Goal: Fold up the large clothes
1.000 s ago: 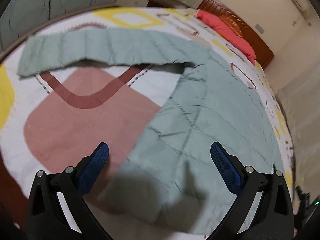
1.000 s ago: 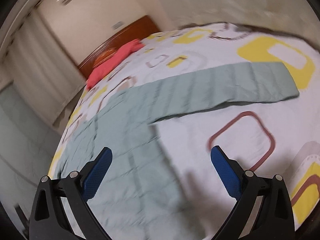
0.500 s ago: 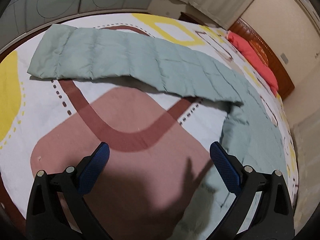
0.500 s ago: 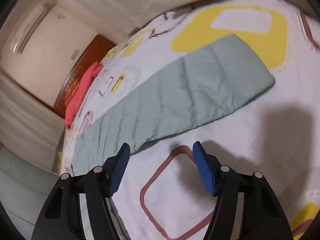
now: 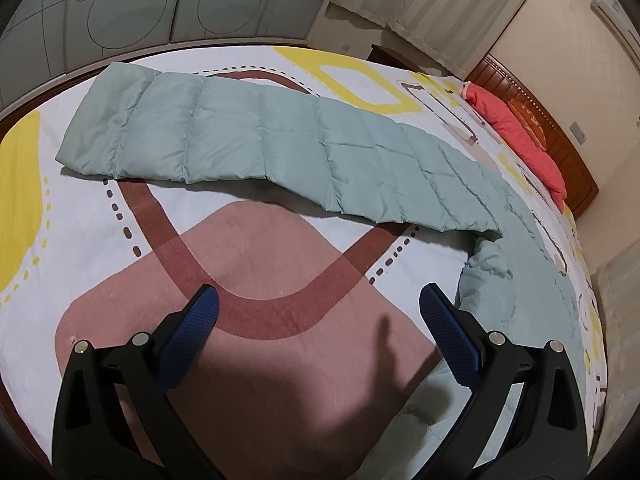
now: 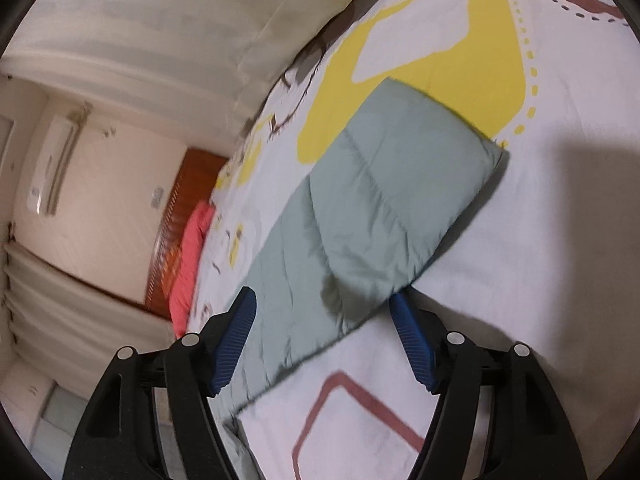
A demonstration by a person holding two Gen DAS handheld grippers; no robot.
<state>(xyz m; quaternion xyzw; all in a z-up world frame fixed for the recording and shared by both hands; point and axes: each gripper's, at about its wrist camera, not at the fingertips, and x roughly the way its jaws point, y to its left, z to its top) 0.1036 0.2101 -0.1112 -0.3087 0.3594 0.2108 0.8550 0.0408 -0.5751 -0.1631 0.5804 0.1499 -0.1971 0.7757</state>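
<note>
Patterned bedspread (image 5: 100,248) fills my left view; my left gripper (image 5: 319,305) hangs open and empty, the pale green quilted jacket's sleeve (image 5: 224,136) well ahead. Right view: my right gripper (image 6: 323,309) straddles that sleeve (image 6: 384,216), jaws parted; closing shallow could pinch only one layer.

You had a big bed (image 5: 100,248) in front of you. Its cover was white with yellow, pink and brown shapes. A red pillow (image 5: 520,136) lay at the far end, next to a brown wooden headboard (image 5: 576,160). Pale curtains (image 5: 420,12) hung behind the bed. Grey-green closet doors (image 5: 120,4) with circles on them stood at the side. An air conditioner (image 6: 54,168) sat high on the wall.
</note>
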